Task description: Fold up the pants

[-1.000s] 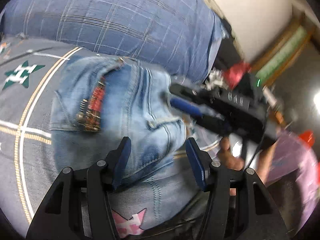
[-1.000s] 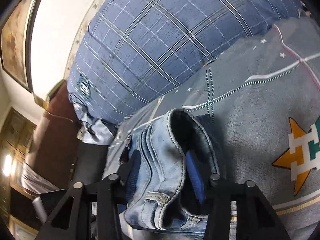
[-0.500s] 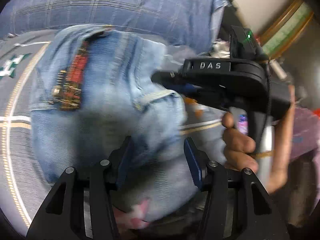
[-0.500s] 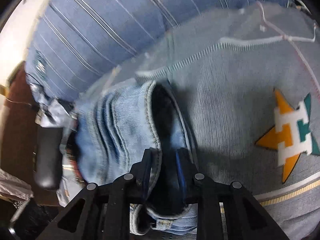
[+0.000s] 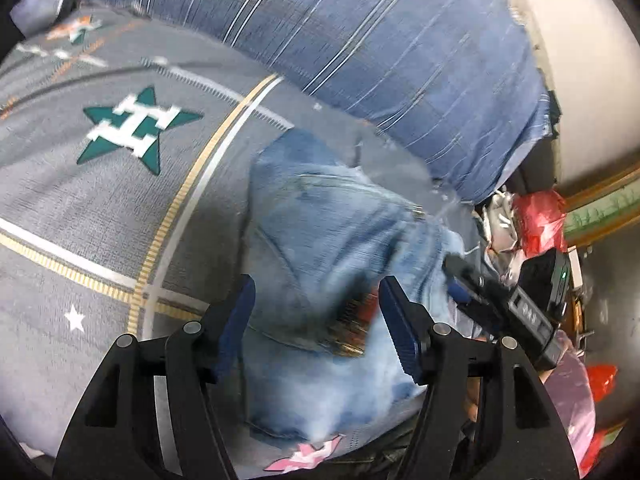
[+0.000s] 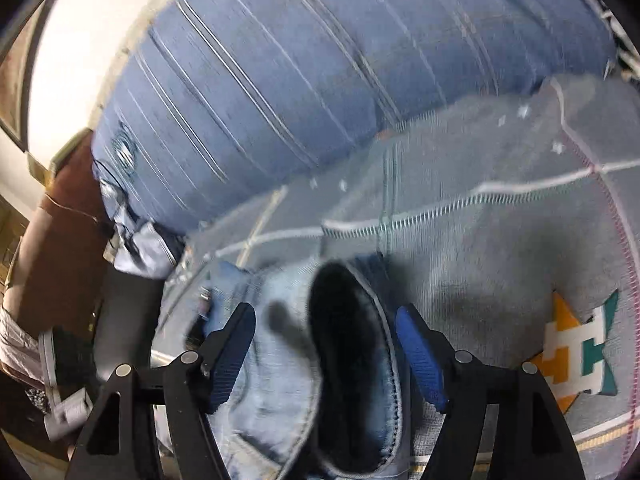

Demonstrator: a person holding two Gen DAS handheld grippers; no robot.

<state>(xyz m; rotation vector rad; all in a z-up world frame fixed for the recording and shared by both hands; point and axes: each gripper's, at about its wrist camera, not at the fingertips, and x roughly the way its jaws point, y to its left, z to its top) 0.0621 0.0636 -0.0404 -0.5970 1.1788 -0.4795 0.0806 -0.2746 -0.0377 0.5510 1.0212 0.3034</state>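
both tools, left tool (image 5: 316, 300) and right tool (image 6: 324, 344), spread apart over rumpled, faded denim pants (image 5: 320, 248)

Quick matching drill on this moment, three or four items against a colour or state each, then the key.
Column 1:
1. light blue denim pants
2. left gripper
3. star emblem on the grey bedspread
4. big striped pillow

Column 2:
A. dark blue with pale lines
B. green and white
C. open, jaws either side of the denim
D. bunched on the bed

Pairs: 1-D, 2-C, 3-B, 4-A
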